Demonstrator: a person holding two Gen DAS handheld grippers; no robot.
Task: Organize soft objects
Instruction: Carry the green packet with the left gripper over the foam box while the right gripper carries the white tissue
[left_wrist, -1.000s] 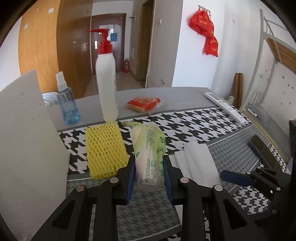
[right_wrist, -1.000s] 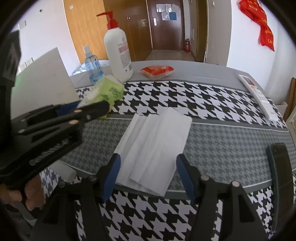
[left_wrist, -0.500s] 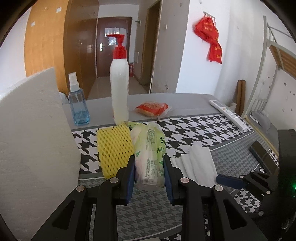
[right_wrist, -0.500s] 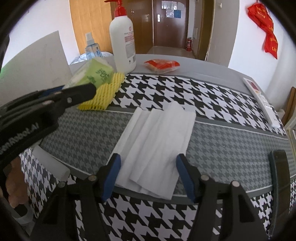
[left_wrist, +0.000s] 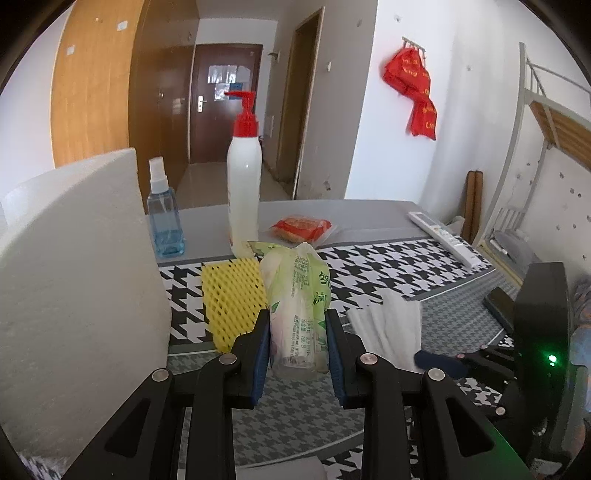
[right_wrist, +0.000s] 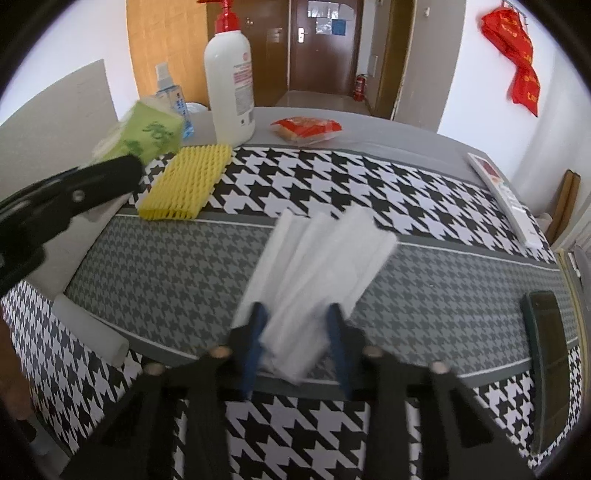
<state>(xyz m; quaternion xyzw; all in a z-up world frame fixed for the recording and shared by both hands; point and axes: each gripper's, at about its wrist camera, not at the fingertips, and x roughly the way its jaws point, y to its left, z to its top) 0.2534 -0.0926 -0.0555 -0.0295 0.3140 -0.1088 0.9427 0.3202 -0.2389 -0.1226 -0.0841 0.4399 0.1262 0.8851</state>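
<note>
My left gripper (left_wrist: 297, 347) is shut on a green tissue pack (left_wrist: 299, 310) and holds it above the table; the pack also shows in the right wrist view (right_wrist: 147, 134). A yellow foam net (left_wrist: 231, 299) lies flat on the houndstooth cloth, left of the pack; it shows in the right wrist view too (right_wrist: 186, 181). My right gripper (right_wrist: 295, 347) has its jaws close around the near end of the white folded tissues (right_wrist: 321, 258), which lie on the grey band. The image is blurred there. The tissues also show in the left wrist view (left_wrist: 388, 328).
A white pump bottle (left_wrist: 243, 184), a blue spray bottle (left_wrist: 164, 221) and a red snack packet (left_wrist: 301, 227) stand at the back. A remote (left_wrist: 445, 238) lies far right. A dark phone (right_wrist: 550, 339) lies near the right edge. A white foam board (left_wrist: 70, 288) stands at left.
My right gripper has narrowed its jaws around the near end of the white tissues. My left gripper has risen and drawn left with the tissue pack.
</note>
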